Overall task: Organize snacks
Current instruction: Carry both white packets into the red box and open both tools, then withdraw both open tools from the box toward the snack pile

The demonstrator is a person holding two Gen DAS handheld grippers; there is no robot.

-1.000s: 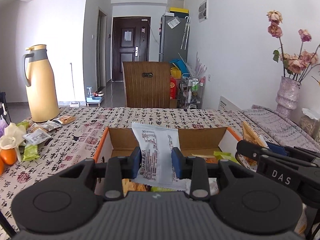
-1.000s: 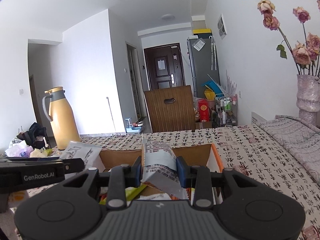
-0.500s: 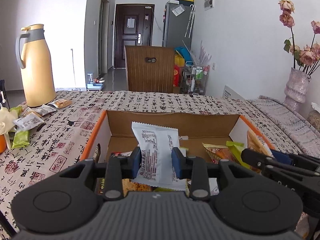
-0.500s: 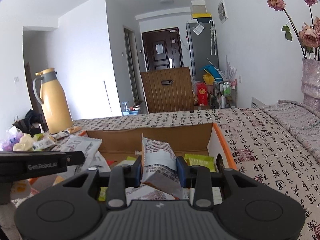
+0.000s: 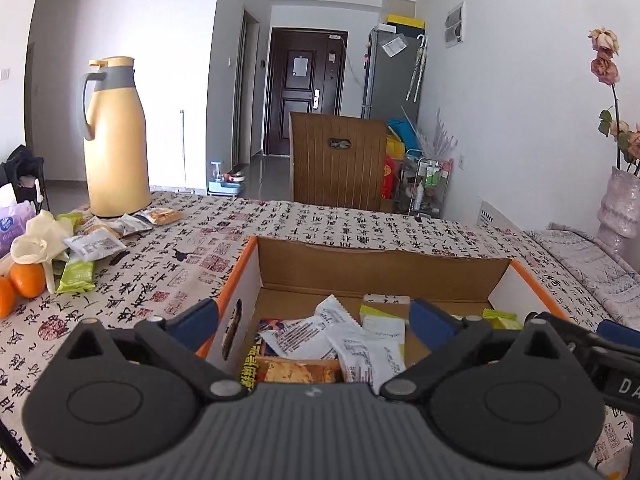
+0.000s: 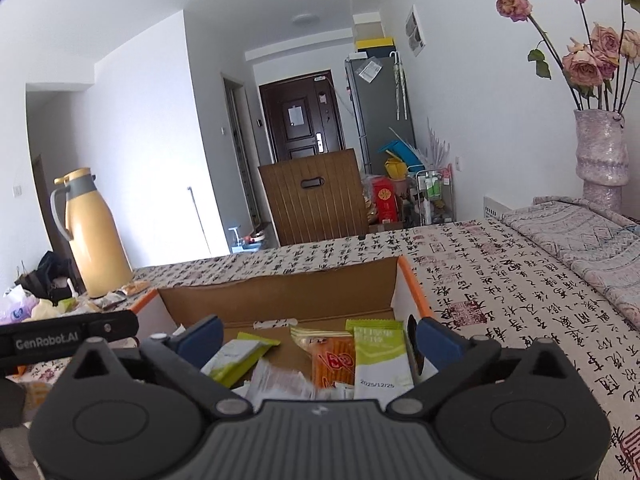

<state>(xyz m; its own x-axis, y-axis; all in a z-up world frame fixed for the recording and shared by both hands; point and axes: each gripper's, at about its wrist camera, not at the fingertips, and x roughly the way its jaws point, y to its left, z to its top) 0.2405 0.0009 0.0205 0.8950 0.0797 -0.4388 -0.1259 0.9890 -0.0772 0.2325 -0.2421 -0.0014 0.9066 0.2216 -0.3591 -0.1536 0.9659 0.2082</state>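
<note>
Over the cardboard box [image 5: 384, 264], both grippers hang with fingers spread wide and nothing between them: left gripper [image 5: 314, 322], right gripper [image 6: 318, 340]. Down inside lie the snacks, a loose heap: white printed packets [image 5: 368, 354], green-and-white sachets [image 6: 378, 354], one orange wrapper [image 6: 334, 362].

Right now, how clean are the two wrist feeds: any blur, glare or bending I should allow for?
Left wrist view: sharp, the packets in the box readable; fisheye bows the walls and darkens the corners. Right wrist view: the white packets nearest the open claw are smeared, the green packet crisp; the wall behind the flask is blown out.
</note>
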